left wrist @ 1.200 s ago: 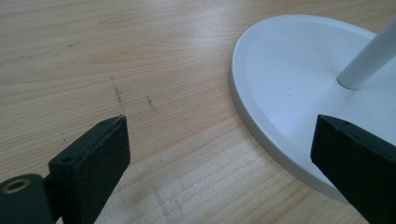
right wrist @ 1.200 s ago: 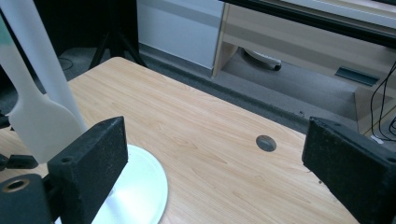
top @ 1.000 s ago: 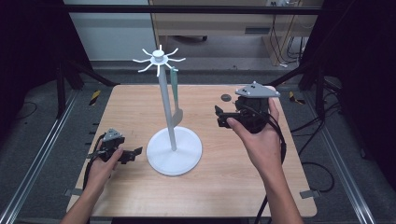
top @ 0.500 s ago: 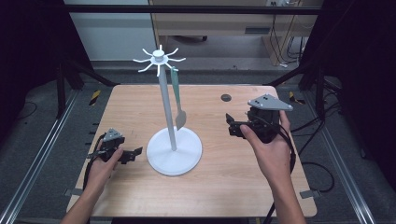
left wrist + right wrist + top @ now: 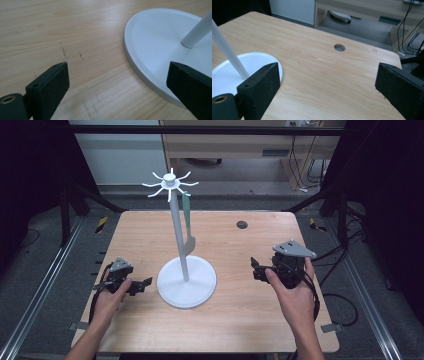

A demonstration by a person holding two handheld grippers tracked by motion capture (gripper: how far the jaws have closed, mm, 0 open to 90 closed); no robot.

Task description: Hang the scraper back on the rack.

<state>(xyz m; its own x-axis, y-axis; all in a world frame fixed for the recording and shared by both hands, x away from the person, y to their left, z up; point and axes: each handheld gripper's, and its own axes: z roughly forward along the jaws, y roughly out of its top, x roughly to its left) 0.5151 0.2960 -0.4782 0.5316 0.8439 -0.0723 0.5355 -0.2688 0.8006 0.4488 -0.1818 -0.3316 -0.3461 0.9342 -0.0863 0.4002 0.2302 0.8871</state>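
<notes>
The white stand (image 5: 186, 281) stood at the middle of the bench (image 5: 240, 317), its round, smooth disc base carrying a slim pole topped by a ring of curved hooks, a shape meant for hanging things. A grey-green spatula (image 5: 188, 227) hung from one hook, dangling flat beside the pole. The pale, wood-grained bench had a small round hole (image 5: 242, 224) near its far edge. The left hand-held gripper (image 5: 140, 285) lay just beside the base, jaws spread and empty; the right hand-held gripper (image 5: 256, 269), also spread and empty, sat well apart.

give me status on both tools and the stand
Left tool open, empty, beside stand base. Right tool open, empty. Green utensil hangs on stand. Nothing in the way.
</notes>
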